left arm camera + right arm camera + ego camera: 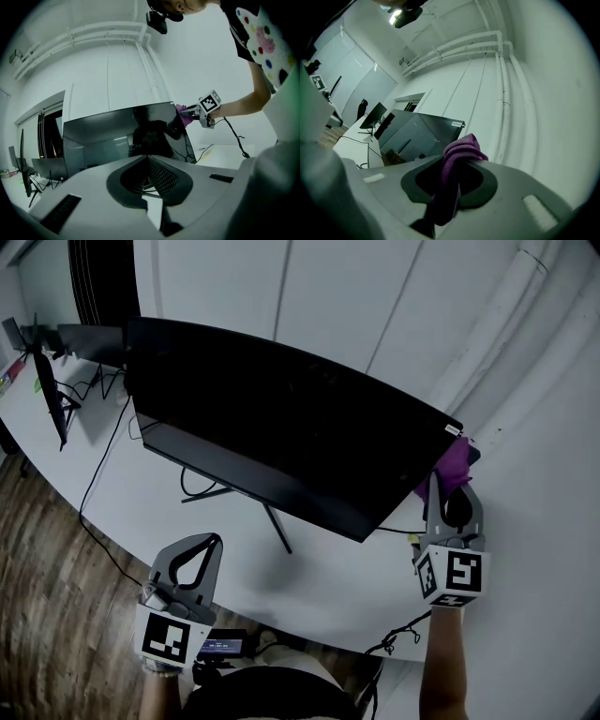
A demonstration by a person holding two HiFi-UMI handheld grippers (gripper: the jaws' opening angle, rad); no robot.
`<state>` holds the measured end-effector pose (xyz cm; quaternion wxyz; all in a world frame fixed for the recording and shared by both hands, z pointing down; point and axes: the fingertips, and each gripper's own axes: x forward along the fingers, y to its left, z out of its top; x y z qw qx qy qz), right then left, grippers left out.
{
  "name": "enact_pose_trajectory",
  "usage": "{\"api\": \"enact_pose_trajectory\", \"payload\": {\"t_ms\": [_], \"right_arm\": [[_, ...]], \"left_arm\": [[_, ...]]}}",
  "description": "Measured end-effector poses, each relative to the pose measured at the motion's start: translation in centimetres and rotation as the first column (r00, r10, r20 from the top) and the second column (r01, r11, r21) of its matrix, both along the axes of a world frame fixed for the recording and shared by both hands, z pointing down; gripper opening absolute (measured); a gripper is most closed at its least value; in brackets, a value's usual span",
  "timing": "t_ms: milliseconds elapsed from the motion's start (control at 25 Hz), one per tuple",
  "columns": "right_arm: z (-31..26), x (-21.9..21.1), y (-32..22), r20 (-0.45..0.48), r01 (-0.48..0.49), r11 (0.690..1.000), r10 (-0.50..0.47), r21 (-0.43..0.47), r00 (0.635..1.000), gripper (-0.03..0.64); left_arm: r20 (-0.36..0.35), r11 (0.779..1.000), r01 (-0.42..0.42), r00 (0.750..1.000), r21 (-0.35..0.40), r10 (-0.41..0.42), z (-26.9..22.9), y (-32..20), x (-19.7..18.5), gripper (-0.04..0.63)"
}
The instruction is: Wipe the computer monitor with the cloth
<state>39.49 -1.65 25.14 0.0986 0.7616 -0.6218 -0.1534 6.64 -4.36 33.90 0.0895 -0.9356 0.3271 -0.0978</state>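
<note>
Cloth [454, 461], purple and bunched, is pinched between the jaws of the right claw [449, 482]. In the right gripper view the cloth [457, 168] runs down through the gap between the two jaws, and a folded lump of it sticks out past their tips. The jaws are pressed onto it from both sides.

The cloth sits at the upper right corner of the dark monitor [281, 423], right at its edge and seemingly touching it. The left gripper view shows the same purple bunch against that corner of the screen.

The monitor stands on a thin-legged stand on the white bench [131, 512], with its screen tilted back.

The left claw [212, 541] hangs low near the bench's front edge, well apart from the monitor. Its jaws are pressed together at the tips with nothing between them.
</note>
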Motion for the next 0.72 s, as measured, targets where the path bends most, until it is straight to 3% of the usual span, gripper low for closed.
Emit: {"api": "enact_pose_trajectory", "payload": {"t_ms": [720], "right_arm": [[8.1, -1.5, 1.5, 0.057, 0.073, 0.988, -0.065, -0.135, 0.996, 0.080]], "left_arm": [[0.014, 0.999, 0.046, 0.999, 0.010, -0.046, 0.1, 1.8, 0.9, 0.005]]}}
